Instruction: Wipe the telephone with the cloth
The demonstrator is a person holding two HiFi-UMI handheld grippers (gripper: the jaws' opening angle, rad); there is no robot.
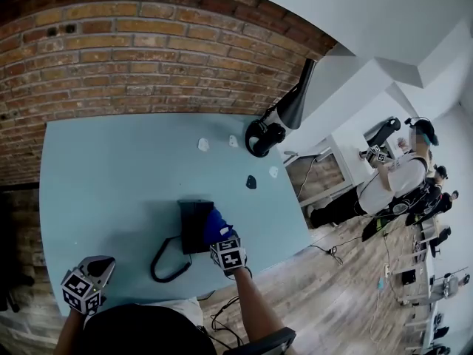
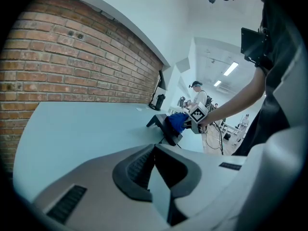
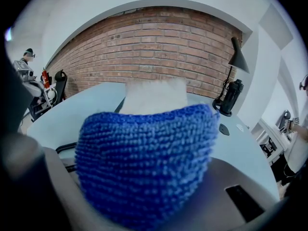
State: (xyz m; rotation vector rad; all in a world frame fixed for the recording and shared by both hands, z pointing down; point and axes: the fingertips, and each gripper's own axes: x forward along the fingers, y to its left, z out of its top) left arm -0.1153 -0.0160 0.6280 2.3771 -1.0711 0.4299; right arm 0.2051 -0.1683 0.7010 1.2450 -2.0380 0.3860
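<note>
The black telephone [image 1: 194, 224] sits near the front edge of the light blue table [image 1: 111, 183], with its coiled cord [image 1: 166, 263] curling off to its left. My right gripper [image 1: 220, 237] is shut on a blue cloth [image 1: 216, 225], which rests against the phone's right side. In the right gripper view the cloth [image 3: 144, 162] fills the space between the jaws and hides the phone. The left gripper view shows the phone [image 2: 162, 127] and cloth [image 2: 177, 121] from the side. My left gripper [image 1: 100, 266] is at the front left corner, its jaws together with nothing in them [image 2: 154, 150].
A black desk lamp [image 1: 270, 130] stands at the table's far right corner. Small white bits [image 1: 203, 145] and a dark piece [image 1: 251, 182] lie beyond the phone. A brick wall [image 1: 148, 58] backs the table. A person [image 1: 392, 180] stands off to the right on the wooden floor.
</note>
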